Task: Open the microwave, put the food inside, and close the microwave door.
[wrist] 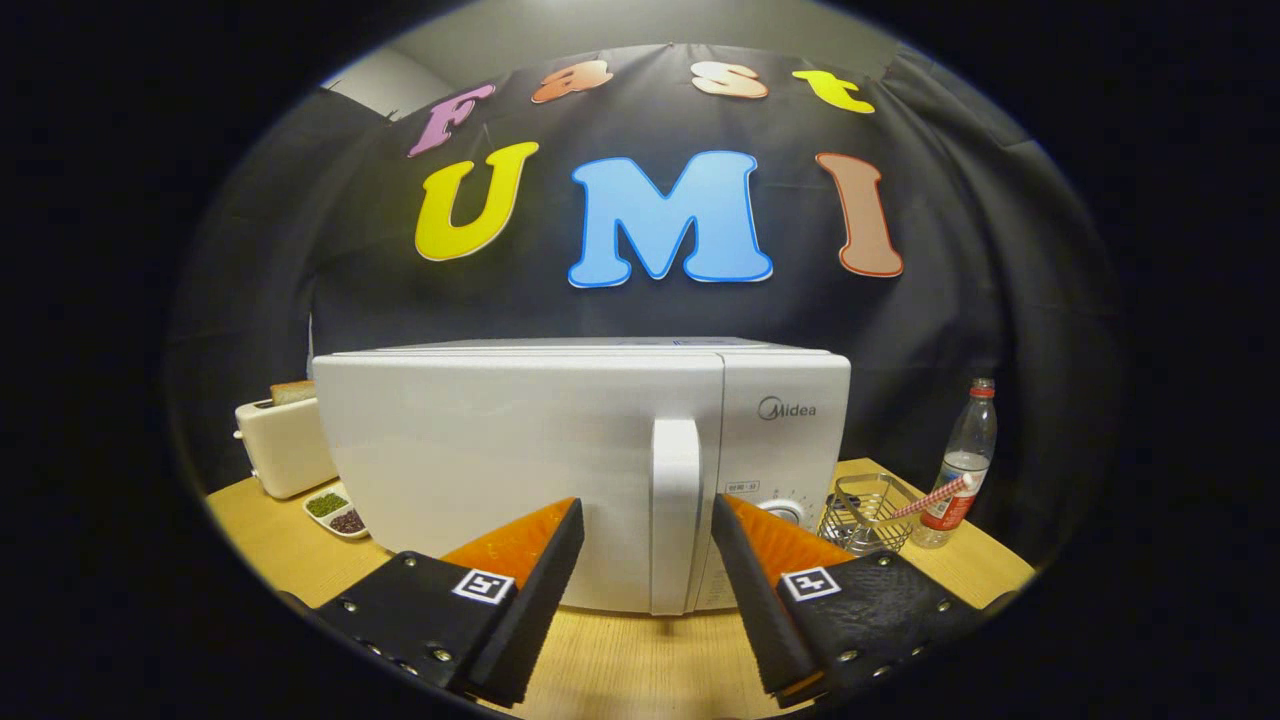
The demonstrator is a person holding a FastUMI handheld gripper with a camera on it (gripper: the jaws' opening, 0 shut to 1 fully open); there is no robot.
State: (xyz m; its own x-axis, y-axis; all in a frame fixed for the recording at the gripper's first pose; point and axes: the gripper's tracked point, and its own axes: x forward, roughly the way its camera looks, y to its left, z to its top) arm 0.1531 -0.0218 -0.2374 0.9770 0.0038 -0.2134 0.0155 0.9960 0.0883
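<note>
Gripper view:
Microwave (520, 470): on desk (640, 660), just ahead of fingers, door closed.
Handle (675, 515): upright bar, long axis vertical, dead ahead, lined up with the gap.
Gripper (647, 520): fingers apart, holding nothing, one either side of handle, not yet touching.
Judgement: straight push forward, then close on handle.
Food: cannot tell which; small dish (337, 513) beyond left finger.

A light wooden worktop (620, 660) stands against a black cloth wall (960, 300) that hangs in loose folds. Above the cloth shows a pale grey wall (620, 30), softly lit from overhead.
</note>
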